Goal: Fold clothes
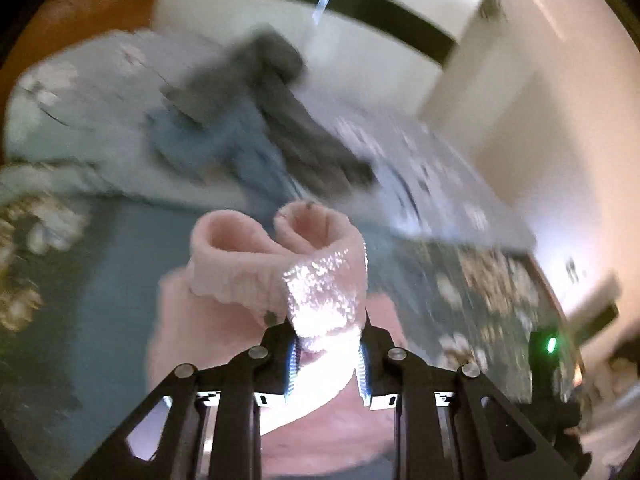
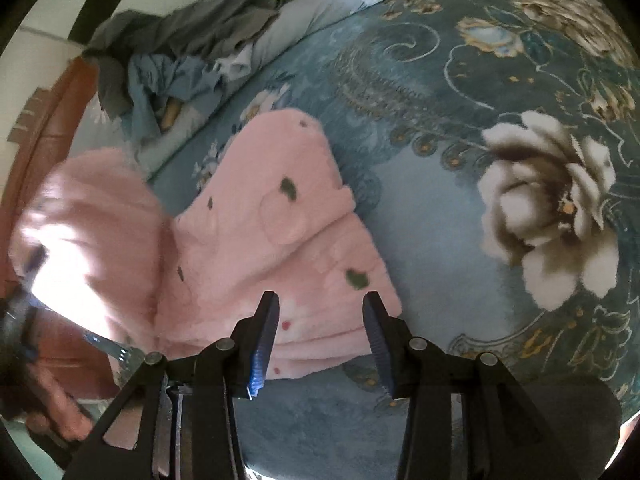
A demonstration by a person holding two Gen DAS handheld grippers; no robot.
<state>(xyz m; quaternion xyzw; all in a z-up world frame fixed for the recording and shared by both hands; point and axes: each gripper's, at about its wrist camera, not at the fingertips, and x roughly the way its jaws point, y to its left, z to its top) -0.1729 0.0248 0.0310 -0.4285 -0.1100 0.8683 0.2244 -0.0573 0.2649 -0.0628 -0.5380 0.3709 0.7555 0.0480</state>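
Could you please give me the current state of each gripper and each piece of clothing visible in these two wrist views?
left gripper: shut on a bunched part of the pink garment, lifted.
right gripper: open, empty, over the garment's lower edge.
pink garment: partly folded, lying on the floral blanket, one end raised.
grey clothes: unfolded, in a crumpled heap.
blue clothes: unfolded, crumpled beside the grey ones.

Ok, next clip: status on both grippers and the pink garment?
Left gripper shut on pink garment, bunched end lifted. Right gripper open, empty, over the garment's near edge. Grey and blue clothes piled at the far side, not in the way.
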